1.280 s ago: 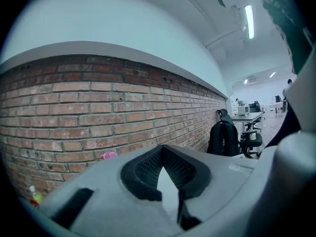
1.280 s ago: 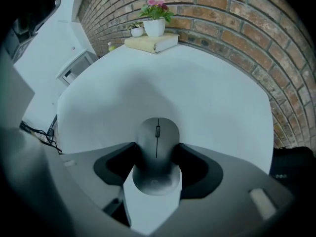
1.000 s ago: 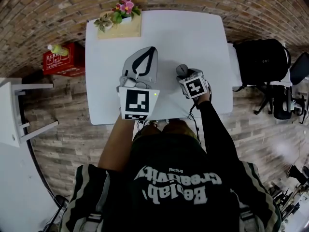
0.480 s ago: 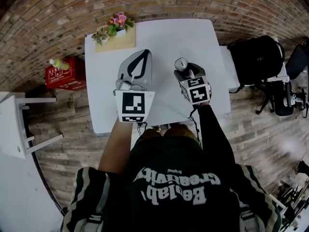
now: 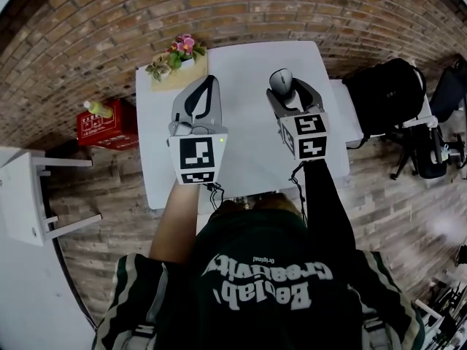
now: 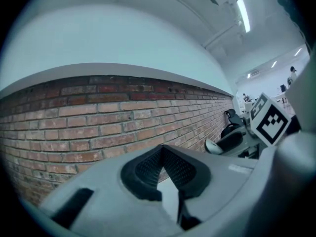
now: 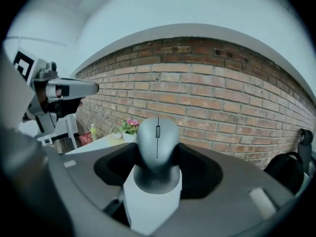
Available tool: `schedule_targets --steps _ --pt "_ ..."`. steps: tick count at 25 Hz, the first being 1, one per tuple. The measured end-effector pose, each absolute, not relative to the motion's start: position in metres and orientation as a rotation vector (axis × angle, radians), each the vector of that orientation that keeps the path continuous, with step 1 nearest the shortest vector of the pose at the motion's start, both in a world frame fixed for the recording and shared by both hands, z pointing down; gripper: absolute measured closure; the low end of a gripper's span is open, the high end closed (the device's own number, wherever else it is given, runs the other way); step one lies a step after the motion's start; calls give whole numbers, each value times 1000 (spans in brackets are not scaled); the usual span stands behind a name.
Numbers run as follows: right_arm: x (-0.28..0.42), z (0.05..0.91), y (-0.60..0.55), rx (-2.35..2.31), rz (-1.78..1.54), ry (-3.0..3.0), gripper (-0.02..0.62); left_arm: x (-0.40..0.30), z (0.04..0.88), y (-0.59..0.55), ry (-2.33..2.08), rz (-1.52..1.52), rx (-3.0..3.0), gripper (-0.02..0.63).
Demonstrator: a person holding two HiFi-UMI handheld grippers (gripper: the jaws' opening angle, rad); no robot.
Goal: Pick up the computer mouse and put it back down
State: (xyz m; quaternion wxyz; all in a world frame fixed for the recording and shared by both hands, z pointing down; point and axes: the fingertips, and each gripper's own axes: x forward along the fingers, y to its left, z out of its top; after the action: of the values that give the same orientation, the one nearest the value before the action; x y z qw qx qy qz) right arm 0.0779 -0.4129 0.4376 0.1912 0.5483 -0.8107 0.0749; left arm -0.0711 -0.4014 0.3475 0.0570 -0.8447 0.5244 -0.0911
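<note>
The grey computer mouse (image 5: 281,81) hangs in the air above the white table (image 5: 241,155), pinched at its sides by my right gripper (image 5: 286,87). In the right gripper view the mouse (image 7: 157,147) stands between the dark pads (image 7: 197,169), wheel end away from the camera, with my right gripper (image 7: 157,158) shut on it. My left gripper (image 5: 210,80) hovers over the table's left half. Its fingertips meet in the left gripper view, so my left gripper (image 6: 162,150) is shut with nothing between the jaws.
A wooden tray with potted flowers (image 5: 179,57) sits at the table's far left corner. A red box (image 5: 102,121) with a bottle on it is on the floor to the left, near a white stool (image 5: 29,195). A black chair and bag (image 5: 387,93) stand at the right.
My right gripper has risen well above the table with the mouse in it and tipped up from pointing steeply down. My left gripper has risen a little.
</note>
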Motion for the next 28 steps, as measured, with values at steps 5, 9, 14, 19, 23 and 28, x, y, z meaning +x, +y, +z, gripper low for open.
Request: schedule_targets --steps 5,9,14,19,23,28 --pt "78 387 -409 1636 118 -2331 308 -81 335 -397 1605 -264 -2530 600" --pt "77 352 -401 1697 35 -2385 308 -86 326 -392 1610 -247 -2516 600" --pt "72 320 -387 1747 -79 -2453 308 -91 318 -387 1614 -226 -2502 600" --pt "73 279 -371 1817 -212 -2519 308 -98 312 -383 1630 -212 -2497 600" --pt "72 268 -367 1827 -228 -2542 308 -101 309 -381 1629 -205 -2497 600" --pt "70 272 -367 1813 -220 -2534 308 -101 306 -379 1620 -207 -2490 600"
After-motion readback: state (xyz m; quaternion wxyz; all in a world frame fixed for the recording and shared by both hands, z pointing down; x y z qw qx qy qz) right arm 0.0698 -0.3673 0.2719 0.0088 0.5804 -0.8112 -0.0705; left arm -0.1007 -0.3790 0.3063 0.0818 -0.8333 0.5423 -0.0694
